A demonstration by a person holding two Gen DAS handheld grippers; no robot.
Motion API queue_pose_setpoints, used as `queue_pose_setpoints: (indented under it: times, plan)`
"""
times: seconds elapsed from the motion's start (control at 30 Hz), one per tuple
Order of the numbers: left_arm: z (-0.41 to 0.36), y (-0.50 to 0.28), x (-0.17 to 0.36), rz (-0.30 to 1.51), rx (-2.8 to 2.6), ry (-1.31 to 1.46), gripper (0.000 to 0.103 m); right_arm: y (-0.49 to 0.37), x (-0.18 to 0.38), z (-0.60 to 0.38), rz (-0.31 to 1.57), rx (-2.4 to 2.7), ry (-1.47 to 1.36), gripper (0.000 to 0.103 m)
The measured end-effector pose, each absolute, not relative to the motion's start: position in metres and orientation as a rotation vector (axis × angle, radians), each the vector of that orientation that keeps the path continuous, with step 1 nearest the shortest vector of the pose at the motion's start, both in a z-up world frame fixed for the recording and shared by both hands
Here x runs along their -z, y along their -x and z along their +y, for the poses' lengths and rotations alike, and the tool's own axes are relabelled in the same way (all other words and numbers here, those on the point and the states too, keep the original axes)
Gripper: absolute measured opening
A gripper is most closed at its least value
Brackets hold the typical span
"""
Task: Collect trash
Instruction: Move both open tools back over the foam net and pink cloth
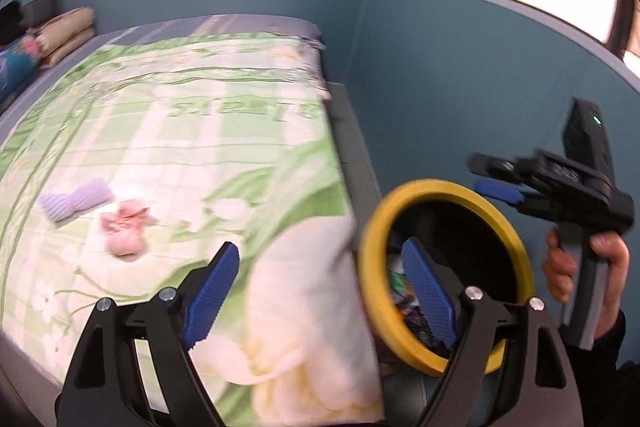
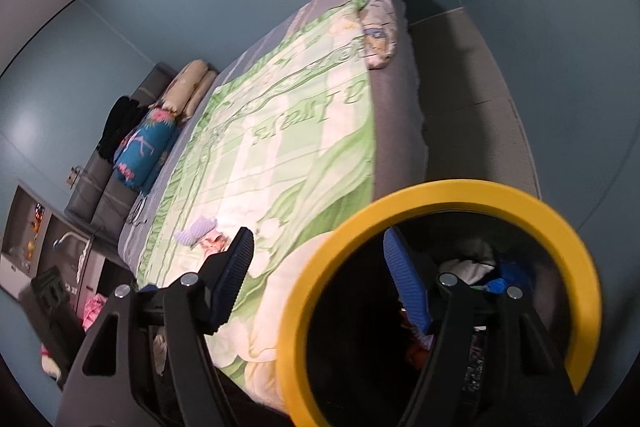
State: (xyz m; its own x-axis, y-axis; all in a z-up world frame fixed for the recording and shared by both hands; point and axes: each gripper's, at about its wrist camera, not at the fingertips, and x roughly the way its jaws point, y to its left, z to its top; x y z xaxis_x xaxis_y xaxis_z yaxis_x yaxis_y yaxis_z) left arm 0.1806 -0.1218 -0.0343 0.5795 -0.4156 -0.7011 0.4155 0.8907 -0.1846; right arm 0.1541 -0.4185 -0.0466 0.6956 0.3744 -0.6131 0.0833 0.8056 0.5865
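Looking down past our two claws, we see a bin with a yellow rim standing on the floor against the foot corner of the bed. Inside it lies a jumble of scraps: white crumpled paper, something blue, and darker bits we cannot make out.

Our left gripper is released, its blue pads wide apart with nothing between them; one pad hangs over the blanket, the other over the mouth of the bin. Our right gripper is also spread and empty; its right finger sits in front of the bin's opening and its left finger over the blanket's edge. In the left view we see a hand gripping the handle of that right tool, beside the bin.

Trash remains on the bed: a pale purple wad and a pink crumpled wad lie touching each other on the green blanket, well apart from the bin and from both claws.

The blanket hangs over the bed's near corner right beside the rim. Along the bed's foot runs a narrow grey ledge, then the blue wall, so room there is tight. The blanket's broad middle is open. Pillows are stacked at the far headboard.
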Motion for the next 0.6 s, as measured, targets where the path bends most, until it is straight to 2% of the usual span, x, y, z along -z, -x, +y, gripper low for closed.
queue_pose_setpoints:
  times: [0.6]
  plan:
    - [0.035,-0.242,0.044,0.787,0.147,0.091,0.081,-0.226,0.049,-0.277,0.912,-0.375,-0.477,0.068]
